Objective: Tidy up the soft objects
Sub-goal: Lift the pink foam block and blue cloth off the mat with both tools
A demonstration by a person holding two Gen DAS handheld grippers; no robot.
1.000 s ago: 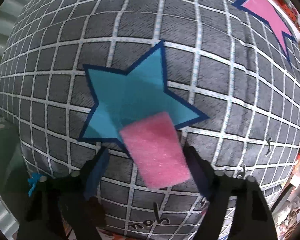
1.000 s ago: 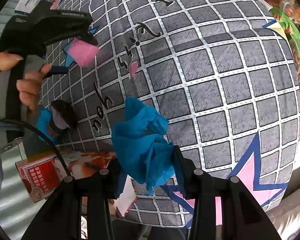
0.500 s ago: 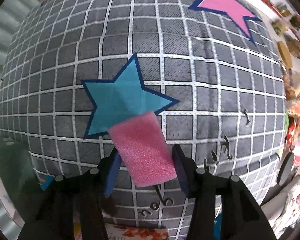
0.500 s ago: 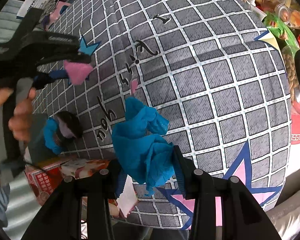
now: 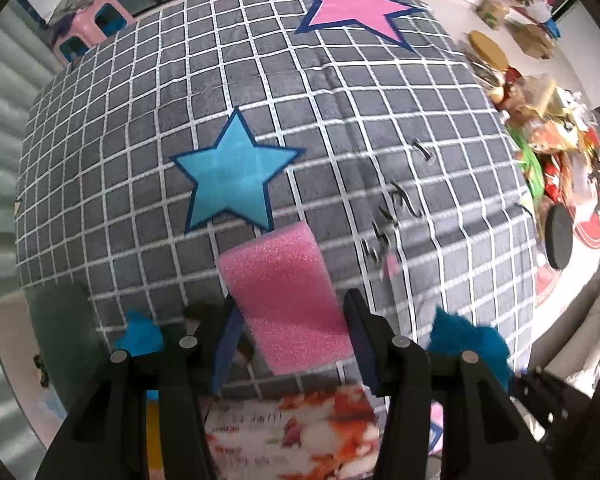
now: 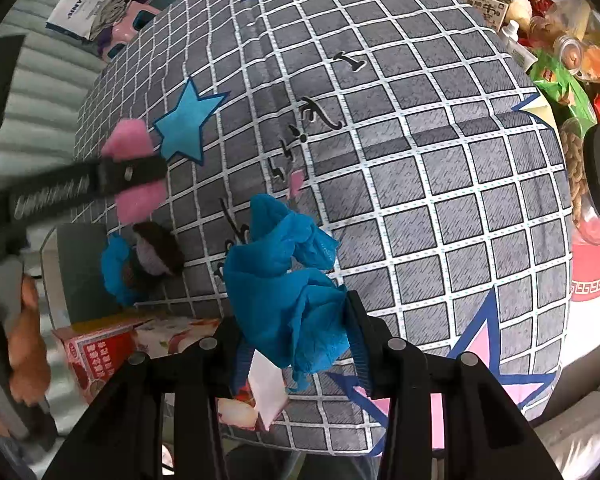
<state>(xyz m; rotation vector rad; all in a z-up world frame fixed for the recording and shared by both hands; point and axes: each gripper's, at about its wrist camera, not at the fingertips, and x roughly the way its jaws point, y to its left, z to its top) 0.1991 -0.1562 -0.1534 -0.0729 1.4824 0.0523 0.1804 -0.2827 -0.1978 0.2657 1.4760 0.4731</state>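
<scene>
Left wrist view. The left tool (image 5: 290,332) is closed on a pink foam block (image 5: 286,298), gripped at the block's near end so most of its length projects forward past the fingertips. The block is carried above the grey checked cloth (image 5: 340,120) and appears clear of it. A printed blue star (image 5: 230,178) lies ahead and slightly left of the tool. The grip on the sides likely keeps the foam from bending. A carton (image 5: 292,432) lies under the tool; blue material shows at the right edge.

Right wrist view. The right tool (image 6: 294,346) is clamped on a crumpled blue cloth (image 6: 284,276), which bunches upward ahead of the fingers, raised off the grey checked cloth. Pinching the bundle at its base likely holds the loose folds together. Far left of this tool, the left tool and pink foam block appear, blurred. Below them, a dark round soft item (image 6: 156,250) rests on blue fabric beside a red carton (image 6: 100,356). Both soft items are in hand, neither set down.
</scene>
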